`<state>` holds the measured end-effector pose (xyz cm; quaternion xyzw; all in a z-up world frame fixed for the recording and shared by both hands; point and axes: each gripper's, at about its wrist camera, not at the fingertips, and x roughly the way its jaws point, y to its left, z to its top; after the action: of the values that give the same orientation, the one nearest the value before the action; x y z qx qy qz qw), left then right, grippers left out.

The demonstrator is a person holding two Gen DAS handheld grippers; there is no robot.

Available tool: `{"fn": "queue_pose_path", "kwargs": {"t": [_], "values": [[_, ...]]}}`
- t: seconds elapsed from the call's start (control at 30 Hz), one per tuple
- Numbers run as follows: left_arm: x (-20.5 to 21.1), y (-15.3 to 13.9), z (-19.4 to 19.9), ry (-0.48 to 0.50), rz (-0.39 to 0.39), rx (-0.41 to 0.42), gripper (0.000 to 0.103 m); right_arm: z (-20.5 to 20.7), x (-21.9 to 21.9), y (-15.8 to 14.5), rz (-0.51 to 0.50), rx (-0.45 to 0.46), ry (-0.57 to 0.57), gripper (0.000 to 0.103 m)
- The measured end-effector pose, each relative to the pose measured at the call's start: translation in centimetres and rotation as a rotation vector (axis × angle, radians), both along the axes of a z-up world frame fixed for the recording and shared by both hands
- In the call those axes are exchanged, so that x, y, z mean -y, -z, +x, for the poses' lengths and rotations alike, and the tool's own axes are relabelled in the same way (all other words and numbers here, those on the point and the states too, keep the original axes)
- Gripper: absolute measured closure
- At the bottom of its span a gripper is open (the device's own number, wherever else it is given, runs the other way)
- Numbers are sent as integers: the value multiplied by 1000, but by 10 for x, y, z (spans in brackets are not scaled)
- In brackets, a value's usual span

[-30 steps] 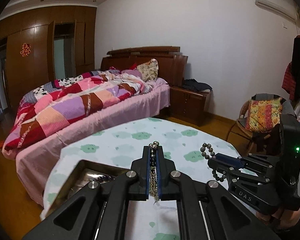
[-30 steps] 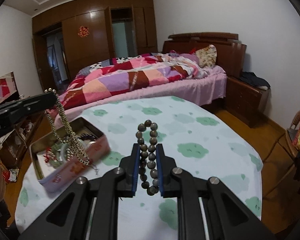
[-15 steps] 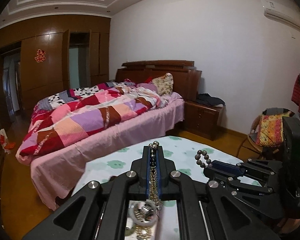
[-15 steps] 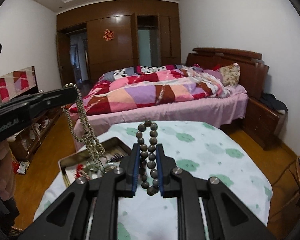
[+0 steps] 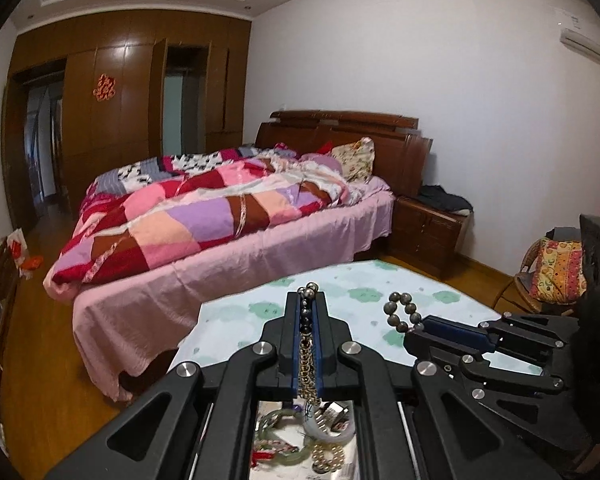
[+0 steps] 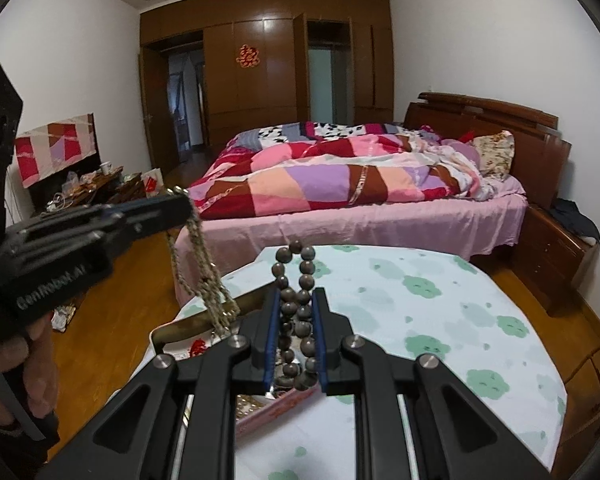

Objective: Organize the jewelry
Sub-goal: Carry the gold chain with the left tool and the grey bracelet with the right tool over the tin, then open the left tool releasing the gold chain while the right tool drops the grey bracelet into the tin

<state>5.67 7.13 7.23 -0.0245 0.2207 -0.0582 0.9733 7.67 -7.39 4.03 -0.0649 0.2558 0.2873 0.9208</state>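
Brown bead bracelet (image 6: 296, 312) and one gold chain (image 5: 306, 364), each claw-clamped.

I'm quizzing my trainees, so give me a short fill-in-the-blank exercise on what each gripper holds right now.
1. The left gripper is shut on a metal ____.
2. The right gripper is shut on a string of dark round ____.
3. The tin of jewelry rests on a cloth printed with green ____.

Missing words: chain; beads; clouds

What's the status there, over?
Left hand-held gripper shut on gold chain. Right hand-held gripper shut on bead bracelet. Both above tin. Nothing blocking.
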Motion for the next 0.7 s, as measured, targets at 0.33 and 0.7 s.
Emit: {"fn": "queue_pose_path", "kwargs": {"t": [0.33,0.7], "values": [[-11,46,16,-28,-17,-107,99,9,-36,30,-35,-44,-51,85],[-15,91,26,-40,-24,-220,99,15,-57,76,-103,-141,-92,85]]}}
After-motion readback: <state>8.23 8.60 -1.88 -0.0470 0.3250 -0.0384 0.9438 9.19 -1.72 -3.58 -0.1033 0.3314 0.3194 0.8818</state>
